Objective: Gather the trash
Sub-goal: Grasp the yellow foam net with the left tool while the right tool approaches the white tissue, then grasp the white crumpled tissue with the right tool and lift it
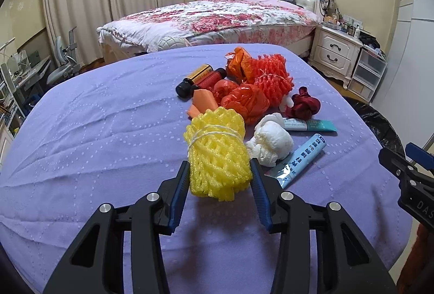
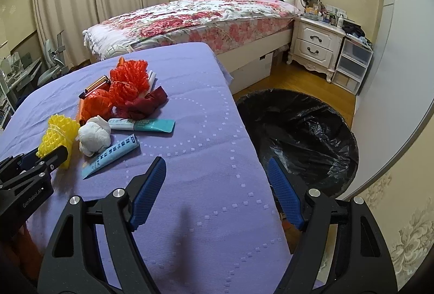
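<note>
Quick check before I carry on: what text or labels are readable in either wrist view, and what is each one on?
"GenRobot.AI": on the left gripper body, right wrist view.
"DAS", cut off at the frame edge: on the right gripper's body, left wrist view.
"1200": on the teal sachet.
Light blue tube: characters, too blurred to read.
Brown bottles: labels unreadable.

Lilac tablecloth [image 1: 95,131] with a dotted white ring pattern. Bright yellow foam net [image 1: 219,155], white paper wad [image 1: 271,142] at its 3 o'clock, orange-red foam net [image 1: 271,74] at 12. Bin liner [image 2: 303,131] is glossy black, bedspread [image 1: 217,14] pink-and-red floral.
</note>
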Motion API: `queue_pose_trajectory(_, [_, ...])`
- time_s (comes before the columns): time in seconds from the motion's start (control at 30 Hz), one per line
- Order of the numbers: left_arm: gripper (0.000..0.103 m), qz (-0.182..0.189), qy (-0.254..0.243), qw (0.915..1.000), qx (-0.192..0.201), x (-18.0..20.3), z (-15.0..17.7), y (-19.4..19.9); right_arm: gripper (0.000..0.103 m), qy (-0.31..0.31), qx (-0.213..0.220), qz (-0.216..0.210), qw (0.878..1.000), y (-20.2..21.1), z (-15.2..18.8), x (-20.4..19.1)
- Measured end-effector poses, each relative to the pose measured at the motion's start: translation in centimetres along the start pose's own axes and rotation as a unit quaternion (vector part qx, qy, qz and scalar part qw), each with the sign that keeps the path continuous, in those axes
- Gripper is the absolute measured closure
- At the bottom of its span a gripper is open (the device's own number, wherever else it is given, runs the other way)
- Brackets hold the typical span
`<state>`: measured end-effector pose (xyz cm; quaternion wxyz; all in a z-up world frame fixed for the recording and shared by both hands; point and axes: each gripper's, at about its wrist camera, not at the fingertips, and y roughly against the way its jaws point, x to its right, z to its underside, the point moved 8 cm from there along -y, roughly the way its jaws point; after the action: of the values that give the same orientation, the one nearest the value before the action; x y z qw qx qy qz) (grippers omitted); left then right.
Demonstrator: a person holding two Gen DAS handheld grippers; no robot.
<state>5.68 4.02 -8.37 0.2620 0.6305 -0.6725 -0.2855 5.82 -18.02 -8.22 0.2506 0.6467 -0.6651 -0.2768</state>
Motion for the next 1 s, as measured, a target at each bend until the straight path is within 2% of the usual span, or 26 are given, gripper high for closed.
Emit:
queue_pose_trajectory(0.17, [0.059, -0.017, 0.013, 0.9998, 0.006, -2.5, 0.1, 0.8, 0.027, 0.023, 0.004, -0.017, 1.0, 0.2, -0.7, -2.5])
queue_pose_trajectory(0.43, [0.059, -0.061, 0.044, 0.9972, 0.008, -8.0, 0.3, 0.7, 0.029, 0.081, 0.006, -0.059, 0.995, -0.4, -1.7, -9.1])
queue_pose_trajectory(0.6, [0.059, -0.082, 0.047, 0.9953, 0.017, -10.2, 0.5, 0.9, 0.039, 0.111, -0.01, -0.088, 0.99, -1.7, -1.7, -13.1])
queue_pose_trajectory(0.73, [0.059, -0.084, 0.056, 0.9948, 0.015, -11.2, 0.7, 0.9, 0.047, 0.119, -0.029, -0.1, 0.987, -2.9, -1.6, -14.8])
queue_pose_trajectory(0.8, [0.059, -0.082, 0.06, 0.9948, 0.011, -11.4, 0.9, 0.7, 0.066, 0.125, -0.041, -0.104, 0.986, -3.6, -1.4, -15.3])
queue_pose_trajectory(0.83, [0.059, -0.08, 0.063, 0.9948, 0.009, -11.4, 0.9, 0.5, 0.069, 0.126, -0.046, -0.106, 0.985, -3.7, -1.2, -15.6])
queue_pose_trajectory(1.0, [0.059, -0.075, 0.065, 0.995, 0.008, -11.4, 1.0, 0.5, 0.072, 0.13, -0.037, -0.102, 0.985, -3.0, -1.2, -15.5])
